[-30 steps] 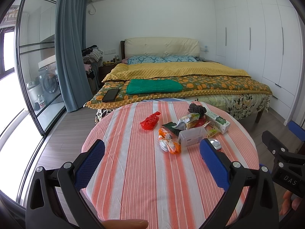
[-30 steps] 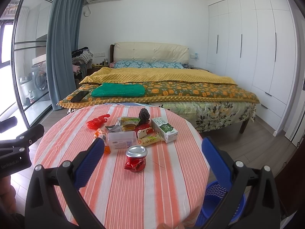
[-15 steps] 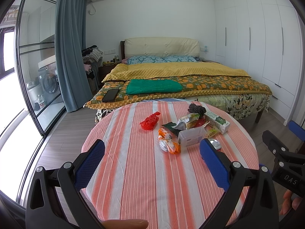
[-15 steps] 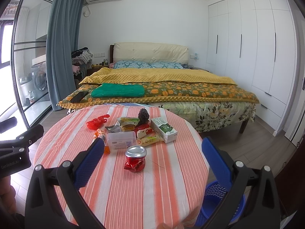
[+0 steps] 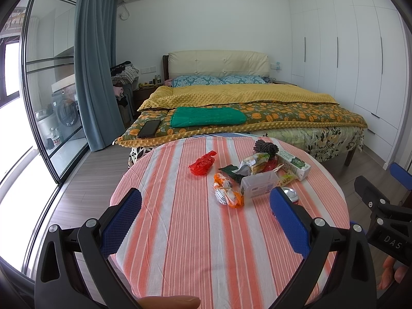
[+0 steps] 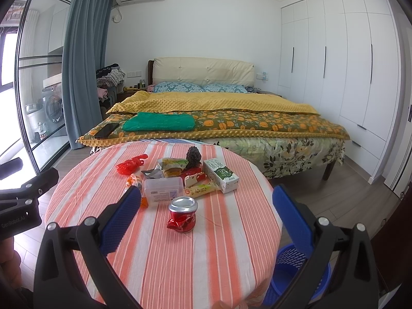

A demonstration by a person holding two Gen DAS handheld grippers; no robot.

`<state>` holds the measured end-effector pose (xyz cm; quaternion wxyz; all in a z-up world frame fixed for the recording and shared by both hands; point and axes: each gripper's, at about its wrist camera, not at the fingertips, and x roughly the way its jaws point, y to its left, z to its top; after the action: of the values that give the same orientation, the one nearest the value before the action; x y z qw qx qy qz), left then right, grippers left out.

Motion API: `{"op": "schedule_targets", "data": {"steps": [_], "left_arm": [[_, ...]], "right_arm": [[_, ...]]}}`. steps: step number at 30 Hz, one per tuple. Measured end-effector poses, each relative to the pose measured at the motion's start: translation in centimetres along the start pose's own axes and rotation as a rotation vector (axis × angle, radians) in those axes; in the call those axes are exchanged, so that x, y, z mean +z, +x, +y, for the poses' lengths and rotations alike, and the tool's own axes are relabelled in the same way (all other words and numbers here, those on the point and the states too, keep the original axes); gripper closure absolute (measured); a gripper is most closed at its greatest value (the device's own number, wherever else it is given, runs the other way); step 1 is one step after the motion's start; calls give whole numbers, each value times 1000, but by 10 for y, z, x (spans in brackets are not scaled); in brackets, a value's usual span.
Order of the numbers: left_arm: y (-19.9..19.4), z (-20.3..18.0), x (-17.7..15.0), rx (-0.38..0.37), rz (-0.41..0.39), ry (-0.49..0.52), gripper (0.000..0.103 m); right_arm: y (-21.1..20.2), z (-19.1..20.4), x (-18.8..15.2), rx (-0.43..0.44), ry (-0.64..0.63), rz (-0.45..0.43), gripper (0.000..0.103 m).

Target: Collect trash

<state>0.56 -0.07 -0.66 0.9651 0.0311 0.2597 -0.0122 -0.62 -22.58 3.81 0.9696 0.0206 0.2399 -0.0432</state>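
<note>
Two sets of hand-held tongs hang above a round desk (image 6: 159, 257) draped in an orange-and-white striped cloth, with a bed beyond it. The left tongs (image 5: 206, 219) and the right tongs (image 6: 206, 216) both have their blue pads spread wide apart and hold nothing, a stance that suits a first reach.

The trash lies bunched at the desk's far side. Nearest the right tongs stands a crushed red can (image 6: 182, 215), apart from the rest. Behind it sit a clear plastic box (image 6: 162, 190) and a green-and-white carton (image 6: 221, 175) on its side, with a yellow snack stick (image 6: 199, 190) between them. Crumpled food wrappers (image 6: 172, 167) and a dark, pinecone-like lump (image 6: 193, 155) are heaped further back; what the lump is cannot be told at this range. A red wrapper (image 5: 203, 165) lies off to the left, and an orange wrapper (image 5: 228, 191) twists around a small white ball.

A blue basket (image 6: 298, 275) waits on the floor beside the desk's right edge, below the right tongs, likely the bin for the haul. That makes the can the handiest first pick for the right side.
</note>
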Motion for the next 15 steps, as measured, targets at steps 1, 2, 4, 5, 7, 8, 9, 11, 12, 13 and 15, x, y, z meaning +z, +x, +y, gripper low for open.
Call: {"op": "schedule_targets", "data": {"steps": [1, 2, 4, 5, 7, 8, 9, 11, 12, 13, 15], "left_arm": [[0, 0, 0, 0, 0, 0, 4], [0, 0, 0, 0, 0, 0, 4], [0, 0, 0, 0, 0, 0, 4], [0, 0, 0, 0, 0, 0, 4], [0, 0, 0, 0, 0, 0, 4], [0, 0, 0, 0, 0, 0, 4], [0, 0, 0, 0, 0, 0, 4], [0, 0, 0, 0, 0, -1, 4], [0, 0, 0, 0, 0, -1, 4], [0, 0, 0, 0, 0, -1, 4], [0, 0, 0, 0, 0, -1, 4]], "right_arm": [[-1, -1, 0, 0, 0, 0, 5], [0, 0, 0, 0, 0, 0, 5], [0, 0, 0, 0, 0, 0, 5], [0, 0, 0, 0, 0, 0, 5], [0, 0, 0, 0, -1, 0, 5], [-1, -1, 0, 0, -1, -1, 5], [0, -1, 0, 0, -1, -1, 5], [0, -1, 0, 0, -1, 0, 5], [0, 0, 0, -1, -1, 0, 5], [0, 0, 0, -1, -1, 0, 5], [0, 0, 0, 0, -1, -1, 5]]}}
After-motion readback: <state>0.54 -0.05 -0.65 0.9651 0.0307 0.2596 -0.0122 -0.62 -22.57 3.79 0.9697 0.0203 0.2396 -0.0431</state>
